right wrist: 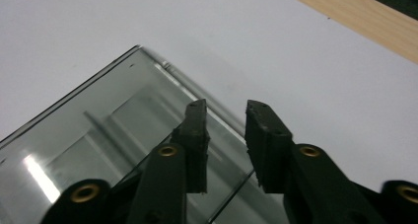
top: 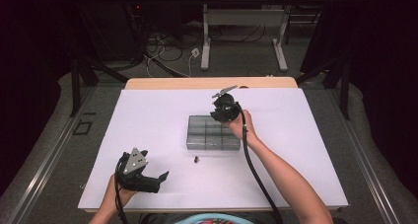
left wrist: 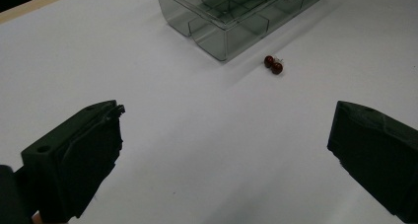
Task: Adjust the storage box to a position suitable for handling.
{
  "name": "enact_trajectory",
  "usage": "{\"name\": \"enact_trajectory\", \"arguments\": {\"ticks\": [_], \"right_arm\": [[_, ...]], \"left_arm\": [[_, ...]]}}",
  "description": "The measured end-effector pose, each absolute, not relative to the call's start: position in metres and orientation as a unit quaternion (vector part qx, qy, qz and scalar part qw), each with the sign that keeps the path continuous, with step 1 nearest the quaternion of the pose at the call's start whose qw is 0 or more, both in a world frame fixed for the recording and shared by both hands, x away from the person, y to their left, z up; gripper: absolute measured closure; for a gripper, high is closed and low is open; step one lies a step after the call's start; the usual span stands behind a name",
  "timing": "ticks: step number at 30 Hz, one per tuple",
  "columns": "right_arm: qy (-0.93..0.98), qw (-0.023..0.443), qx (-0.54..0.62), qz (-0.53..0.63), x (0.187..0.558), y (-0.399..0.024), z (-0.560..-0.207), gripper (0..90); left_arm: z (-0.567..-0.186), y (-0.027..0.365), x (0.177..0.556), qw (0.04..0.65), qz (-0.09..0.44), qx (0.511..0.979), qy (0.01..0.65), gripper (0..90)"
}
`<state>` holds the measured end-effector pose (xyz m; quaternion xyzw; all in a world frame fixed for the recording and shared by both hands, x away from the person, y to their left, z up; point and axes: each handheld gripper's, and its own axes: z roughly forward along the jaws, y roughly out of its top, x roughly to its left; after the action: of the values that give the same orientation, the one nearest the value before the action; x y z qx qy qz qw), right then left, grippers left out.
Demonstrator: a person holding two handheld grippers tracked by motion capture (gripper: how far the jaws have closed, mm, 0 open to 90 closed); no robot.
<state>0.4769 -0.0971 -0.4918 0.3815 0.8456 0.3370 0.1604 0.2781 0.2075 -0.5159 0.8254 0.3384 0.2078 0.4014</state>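
A smoky clear plastic compartment box (top: 213, 132) lies in the middle of the white table cover (top: 148, 115). Two small dark red beads (top: 196, 159) lie just in front of the box's near edge, and also appear as beads (left wrist: 273, 64) beside the box (left wrist: 231, 12). My right gripper (top: 222, 113) hangs over the box's far edge; its jaws stand a little apart, nothing between them, over the box (right wrist: 98, 150). My left gripper (top: 160, 180) rests at the near left, jaws wide apart and empty, facing the beads.
A strip of wooden tabletop (top: 197, 83) shows past the far edge of the white cover. Beyond the table stand a desk frame (top: 207, 46) and loose cables on the floor. Dark metal stands flank the table on both sides.
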Motion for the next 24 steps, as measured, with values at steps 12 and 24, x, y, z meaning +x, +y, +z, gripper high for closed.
{"name": "enact_trajectory", "arguments": {"ticks": [12,24], "right_arm": [[0.859,0.119,0.357,0.346,0.433,-0.123,-0.489,39.9],[0.863,0.084,0.332,0.371,0.395,-0.144,-0.492,18.7]], "left_arm": [[-0.516,0.208,0.279,0.398,0.206,0.828,0.338,0.0],[-0.517,0.208,0.279,0.398,0.204,0.827,0.34,0.0]]}}
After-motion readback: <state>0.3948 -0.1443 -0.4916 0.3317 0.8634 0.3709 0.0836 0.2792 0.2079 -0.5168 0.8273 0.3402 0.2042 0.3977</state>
